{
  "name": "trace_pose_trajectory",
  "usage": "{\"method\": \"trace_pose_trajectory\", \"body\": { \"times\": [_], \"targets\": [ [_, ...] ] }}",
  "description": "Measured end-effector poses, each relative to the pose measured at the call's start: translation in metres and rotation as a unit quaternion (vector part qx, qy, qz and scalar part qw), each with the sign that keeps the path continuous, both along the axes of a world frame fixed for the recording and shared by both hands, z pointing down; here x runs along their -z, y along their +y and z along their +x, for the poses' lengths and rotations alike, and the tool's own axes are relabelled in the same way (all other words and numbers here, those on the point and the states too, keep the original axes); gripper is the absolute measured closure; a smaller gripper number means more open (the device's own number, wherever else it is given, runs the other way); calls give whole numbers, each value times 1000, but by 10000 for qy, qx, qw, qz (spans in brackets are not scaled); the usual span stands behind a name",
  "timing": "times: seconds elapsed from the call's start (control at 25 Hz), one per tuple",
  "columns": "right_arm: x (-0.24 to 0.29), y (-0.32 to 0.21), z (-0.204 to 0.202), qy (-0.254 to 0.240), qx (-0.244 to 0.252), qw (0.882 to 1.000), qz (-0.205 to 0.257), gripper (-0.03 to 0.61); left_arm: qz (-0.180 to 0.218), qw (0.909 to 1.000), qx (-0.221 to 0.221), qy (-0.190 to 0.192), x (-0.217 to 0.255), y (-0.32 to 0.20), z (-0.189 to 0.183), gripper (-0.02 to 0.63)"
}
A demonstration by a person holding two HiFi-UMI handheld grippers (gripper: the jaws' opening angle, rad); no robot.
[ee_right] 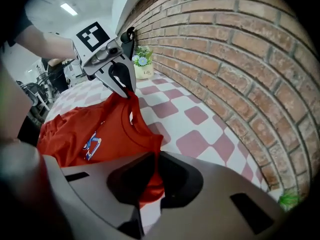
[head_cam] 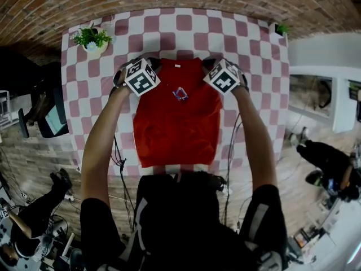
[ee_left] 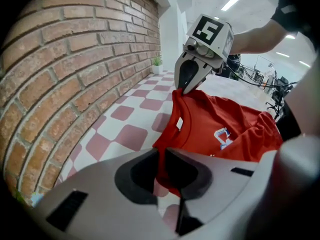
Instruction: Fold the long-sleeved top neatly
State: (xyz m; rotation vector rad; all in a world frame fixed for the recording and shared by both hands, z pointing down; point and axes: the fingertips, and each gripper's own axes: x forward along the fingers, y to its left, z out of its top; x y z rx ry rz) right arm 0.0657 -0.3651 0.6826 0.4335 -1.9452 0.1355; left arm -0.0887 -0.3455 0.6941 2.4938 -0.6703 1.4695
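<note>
While the top (head_cam: 177, 123) is lying mostly flat on the table (head_cam: 256, 95), collar end away from the person, both grippers are pinching it at the shoulders. The left gripper (ee_left: 161, 170) is holding its jaws nearly together on a fold of red cloth at the left shoulder; the cloth is running between the pads and hanging out below them. The right gripper (ee_right: 151, 176) is doing the same at the right shoulder, its jaws almost closed with a thin ridge of cloth clamped between them. Both are pointing steeply down. At each pair of jaws the shoulder cloth is rising off the table in a small peak, and the collar is sagging between the two peaks. The body of the top is stretching back from the grippers toward the person, its hem lying by the table's near edge. A small blue and white print (head_cam: 180, 94) is sitting on the chest, just behind the grippers and midway between them. The table is showing pink and white checks. Ahead of the grippers a wall (ee_left: 75, 59) of brick is running along the table's far edge. A pot plant (head_cam: 93, 40) is standing ahead of the left gripper and out to its left, well apart from the top. A second plant (head_cam: 281, 29) is sitting at the far corner, off to the right of the right gripper.
</note>
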Motion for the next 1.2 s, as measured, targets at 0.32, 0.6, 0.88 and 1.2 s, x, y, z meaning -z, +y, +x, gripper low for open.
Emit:
{"method": "trace_pose_trajectory", "body": {
  "times": [0.32,0.6,0.88,1.2],
  "targets": [
    [50,-11,-6,-111,-126,9980,617,545,819,9965,97,106,51,-14,-7,571],
    [91,24,-4,-211,-133,9950,967,546,1273,9915,-179,206,95,24,-6,571],
    [137,86,4,-294,-307,9891,1409,546,1759,9832,-384,306,141,81,2,571],
    [153,184,14,-425,-576,9846,1597,546,2087,9759,-506,390,164,171,10,571]
  ]
}}
